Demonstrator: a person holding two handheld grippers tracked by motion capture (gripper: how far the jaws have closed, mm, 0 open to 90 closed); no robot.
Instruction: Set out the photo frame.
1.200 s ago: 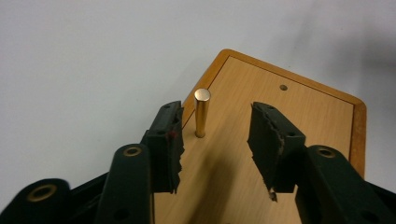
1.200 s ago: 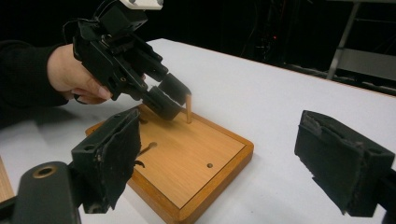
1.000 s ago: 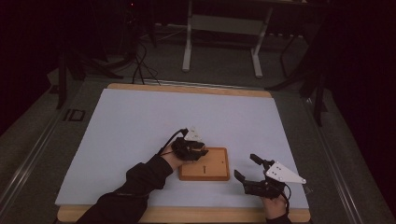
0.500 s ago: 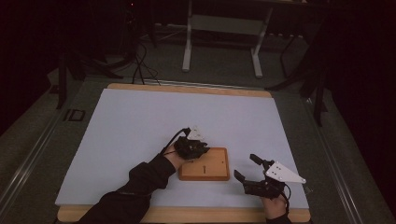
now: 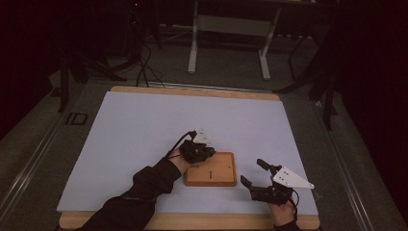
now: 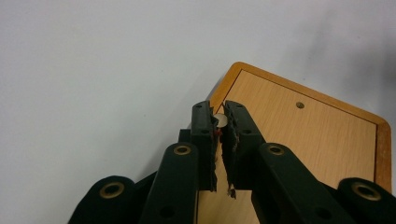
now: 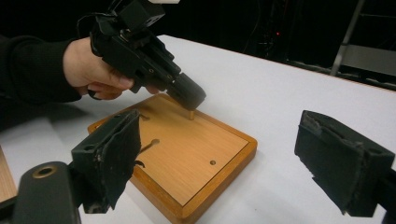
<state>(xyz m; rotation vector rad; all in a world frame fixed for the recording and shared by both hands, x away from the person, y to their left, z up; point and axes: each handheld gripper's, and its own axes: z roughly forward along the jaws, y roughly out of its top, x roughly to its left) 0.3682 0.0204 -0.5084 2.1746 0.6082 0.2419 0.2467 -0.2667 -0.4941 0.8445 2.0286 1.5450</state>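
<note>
A: What's changed w/ the left gripper (image 5: 204, 153)?

B: It's been lowered and tipped nose-down onto the wooden board (image 5: 211, 169) since a sec ago; before, it was held a bit higher above the board's far-left corner. The board itself hasn't been shifted; it's still at the near edge of the table (image 5: 144, 125), approx. mid-width.

A: Tool state?

B: Left jaws are nearly closed, pinched on a small peg (image 6: 221, 120). In the left gripper view a pale round end is seen between the tips; in the right gripper view a short brass-coloured stub (image 7: 191, 114) is seen under the nose, touching or just entering the board near that corner. Whether it's seated can't be told.

A: And the right gripper (image 5: 251, 175)?

B: Held wide open, nothing gripped, resting on the table just right of the board, near the front edge. No real move is seen there vs. earlier pics.

A: Meaning for the job?

B: Judged as mid-insertion: the peg is being pressed into a hole at the far-left corner. Another small hole (image 7: 213, 163) and a slot (image 7: 148, 144) are left unfilled on the board. Next, a straight push down is prob. needed, w/ the peg kept upright; a tilt could jam it or let the board be slid, since it isn't being steadied by the right tool.
</note>
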